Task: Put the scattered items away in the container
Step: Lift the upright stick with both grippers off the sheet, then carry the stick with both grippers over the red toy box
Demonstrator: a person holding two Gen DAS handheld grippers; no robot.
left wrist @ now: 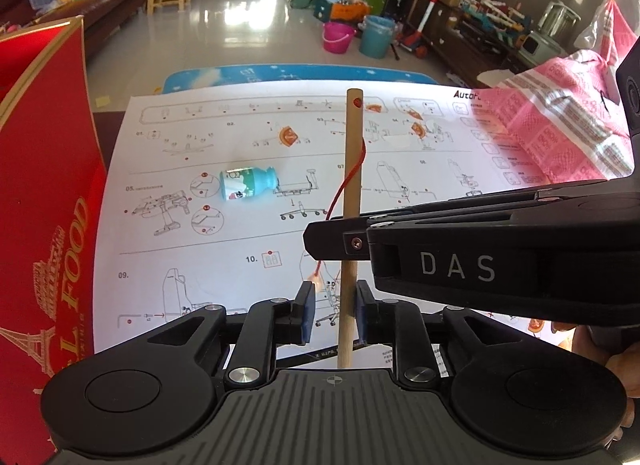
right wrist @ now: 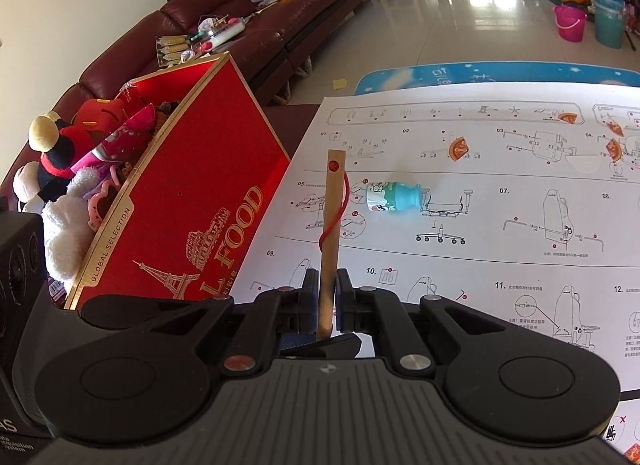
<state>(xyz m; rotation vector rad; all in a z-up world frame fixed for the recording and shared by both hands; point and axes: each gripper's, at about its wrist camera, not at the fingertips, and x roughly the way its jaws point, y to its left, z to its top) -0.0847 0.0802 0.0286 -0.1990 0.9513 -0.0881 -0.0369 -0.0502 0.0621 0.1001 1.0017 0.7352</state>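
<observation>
A flat wooden stick (left wrist: 352, 185) with a hole near its top and a red string stands upright above the paper. My right gripper (left wrist: 348, 241) reaches in from the right and is shut on the wooden stick (right wrist: 331, 249). My left gripper (left wrist: 335, 307) sits lower on the same stick; its jaws stand a little apart, the right pad touching, the left pad clear. A small teal bottle (left wrist: 248, 183) lies on its side on the paper (right wrist: 394, 195). The red box (right wrist: 192, 201) stands at the left, holding plush toys (right wrist: 60, 169).
A large instruction sheet (left wrist: 240, 245) covers the table. A pink cloth bag (left wrist: 560, 125) lies at the far right. The red box wall (left wrist: 44, 205) is close on the left. A sofa (right wrist: 240, 25) with clutter and buckets (left wrist: 340, 37) are beyond the table.
</observation>
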